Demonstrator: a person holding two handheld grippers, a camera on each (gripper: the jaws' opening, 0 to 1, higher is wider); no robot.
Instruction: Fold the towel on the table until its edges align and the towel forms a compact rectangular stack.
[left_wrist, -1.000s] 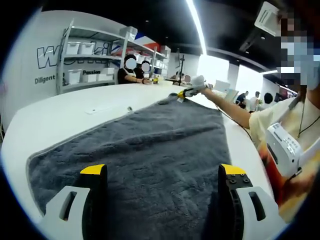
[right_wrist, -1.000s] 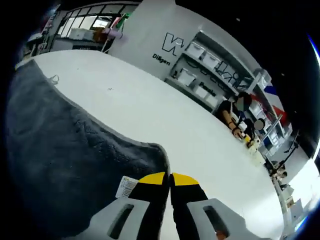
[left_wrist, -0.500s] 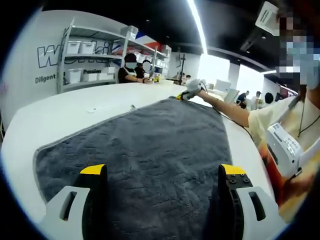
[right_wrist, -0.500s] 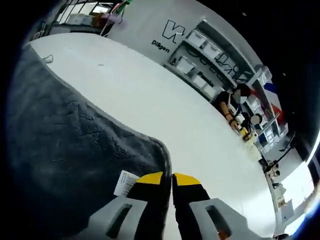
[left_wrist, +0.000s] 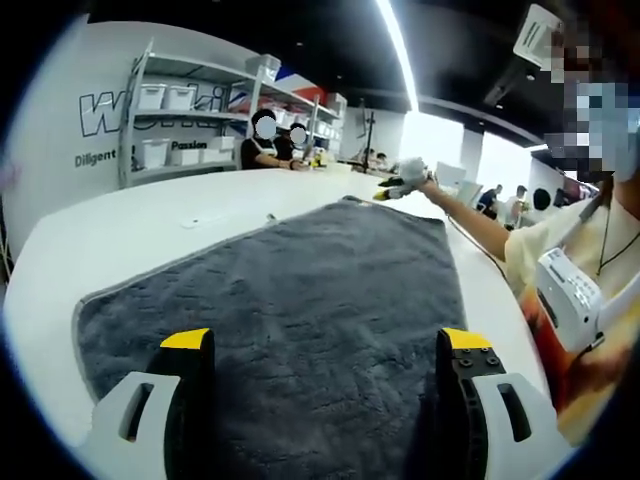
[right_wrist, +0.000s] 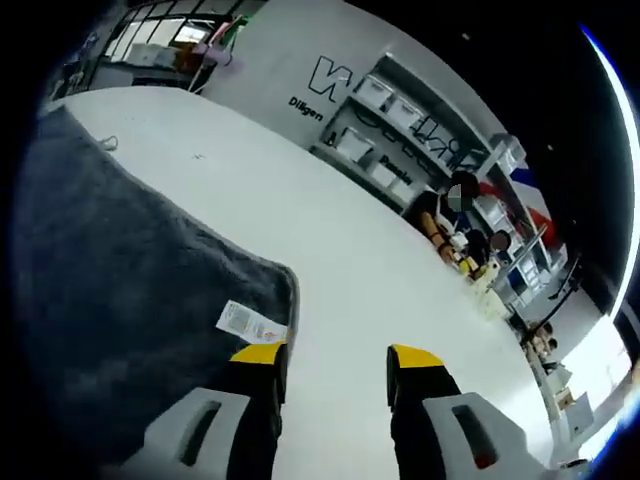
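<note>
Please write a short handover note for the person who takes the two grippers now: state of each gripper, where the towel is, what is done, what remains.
Left gripper: open, above the near part of the grey towel, holding nothing.
Right gripper: open, at the far corner of the towel, beside the white label; one jaw over the towel, the other over the white table.
Towel: spread flat in one layer on the table.
Done: towel laid out; no fold visible.
Left: all the folding, until the edges align in a compact rectangle.
</note>
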